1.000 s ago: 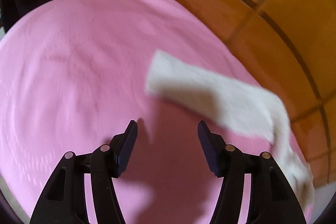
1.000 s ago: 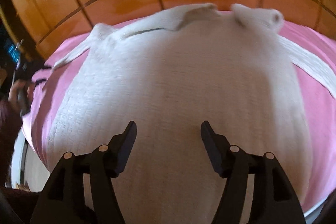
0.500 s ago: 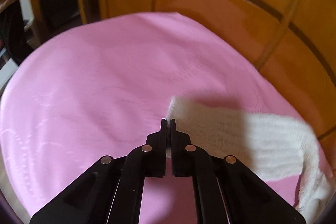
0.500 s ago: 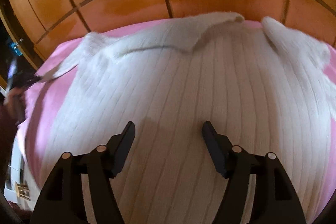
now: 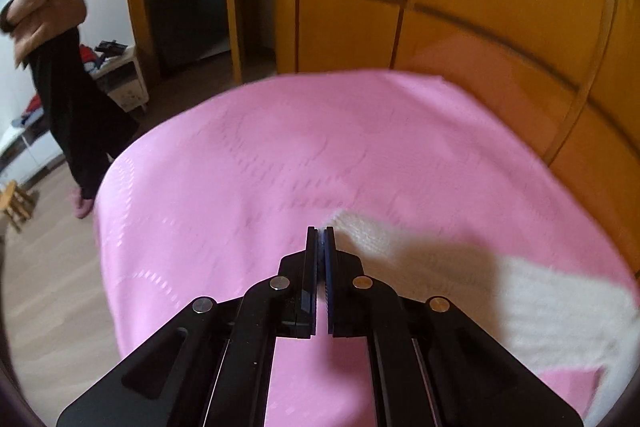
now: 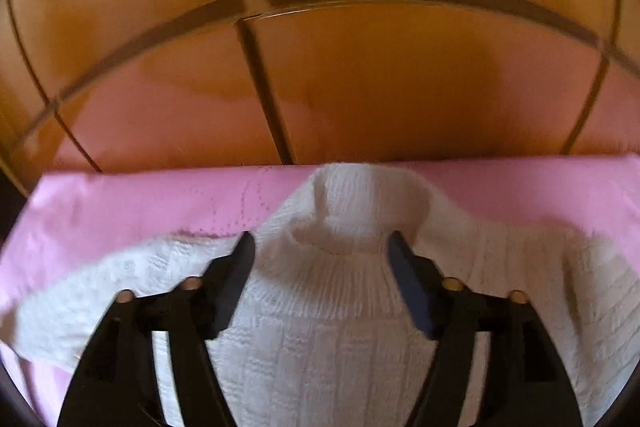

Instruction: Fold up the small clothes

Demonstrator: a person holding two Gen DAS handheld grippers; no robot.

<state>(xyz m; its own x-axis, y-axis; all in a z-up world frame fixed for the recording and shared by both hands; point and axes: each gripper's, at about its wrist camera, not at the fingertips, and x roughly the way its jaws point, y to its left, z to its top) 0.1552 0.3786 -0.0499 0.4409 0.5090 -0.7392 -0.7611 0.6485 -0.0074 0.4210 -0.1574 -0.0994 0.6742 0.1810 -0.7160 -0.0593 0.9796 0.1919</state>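
Sweater (image 6: 320,339) lies flat on the pink sheet (image 5: 248,179), collar at frame centre. Left gripper (image 5: 319,239), jaws pinched on the sleeve (image 5: 532,303) end at lower right, likely to carry it inward. Right gripper (image 6: 320,267) has just been widening, straddling the collar without pressing.

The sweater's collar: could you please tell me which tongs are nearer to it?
Right. The right tongs stand open astride the collar of the sweater. The left tongs are shut at the sleeve end, away from it.
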